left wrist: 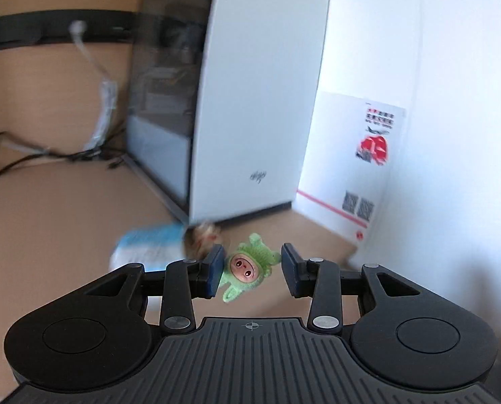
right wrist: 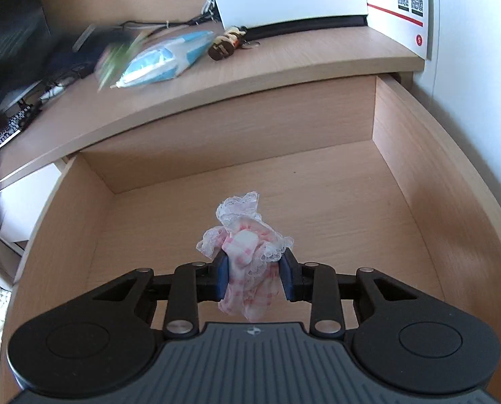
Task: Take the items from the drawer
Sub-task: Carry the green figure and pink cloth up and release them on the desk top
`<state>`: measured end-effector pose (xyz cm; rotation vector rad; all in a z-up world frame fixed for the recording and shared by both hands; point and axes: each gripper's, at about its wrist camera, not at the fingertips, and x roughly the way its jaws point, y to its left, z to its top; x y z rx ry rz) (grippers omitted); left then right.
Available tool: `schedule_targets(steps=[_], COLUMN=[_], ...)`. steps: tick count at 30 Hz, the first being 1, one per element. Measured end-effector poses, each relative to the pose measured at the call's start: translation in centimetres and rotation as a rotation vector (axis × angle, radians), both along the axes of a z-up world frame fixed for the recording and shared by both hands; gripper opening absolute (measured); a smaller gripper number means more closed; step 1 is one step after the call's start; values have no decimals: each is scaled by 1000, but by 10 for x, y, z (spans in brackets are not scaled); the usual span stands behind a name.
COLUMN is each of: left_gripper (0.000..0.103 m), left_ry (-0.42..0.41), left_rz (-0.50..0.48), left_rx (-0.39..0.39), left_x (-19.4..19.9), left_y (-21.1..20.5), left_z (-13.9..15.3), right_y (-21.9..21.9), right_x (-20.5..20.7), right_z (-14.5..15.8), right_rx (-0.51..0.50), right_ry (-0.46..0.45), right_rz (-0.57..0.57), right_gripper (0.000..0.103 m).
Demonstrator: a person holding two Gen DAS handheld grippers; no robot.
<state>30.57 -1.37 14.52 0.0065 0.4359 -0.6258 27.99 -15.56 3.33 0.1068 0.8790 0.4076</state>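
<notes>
Right wrist: wooden desk (right wrist: 284,64), open drawer (right wrist: 402,141).

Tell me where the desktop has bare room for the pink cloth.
Bare wood runs along the desktop front edge, between the brown keychain figure and the red-striped white box. It is crowded left of that: blue-and-white packet, cables, keyboard.
</notes>
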Motion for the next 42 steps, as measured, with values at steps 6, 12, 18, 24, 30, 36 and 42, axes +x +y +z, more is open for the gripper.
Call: schedule_targets(steps=[6,12,18,24,30,36,42], left_gripper=[41,41,41,40,40,40,40], left_ry=[124,70,159,349,379,460,481], left_rz=[94,117,-21,-102,-166,-166,-150], left_rx=[28,-99,-82,-19,-132,-176,-203], left_x=[66,42,-40,-74,-77,-64,-58], left_y=[-29,5,36,51,69,74,79], left_z=[-28,-24,-42,-101,-101,-109,-112], right_y=[-3,-2,2,11,9,9,18], right_x=[-4,-2,2,4,30,102,180], right_z=[4,4,-2,-2,65,135,116], right_rx=[18,30,4,-110,-109,-75,-28], right_ry=[-32,-33,-5,8,-50,-199,-187], right_rz=[-19,-16,-11,-34,-61,-171,-213], right_gripper=[30,30,30,30,30,30,57])
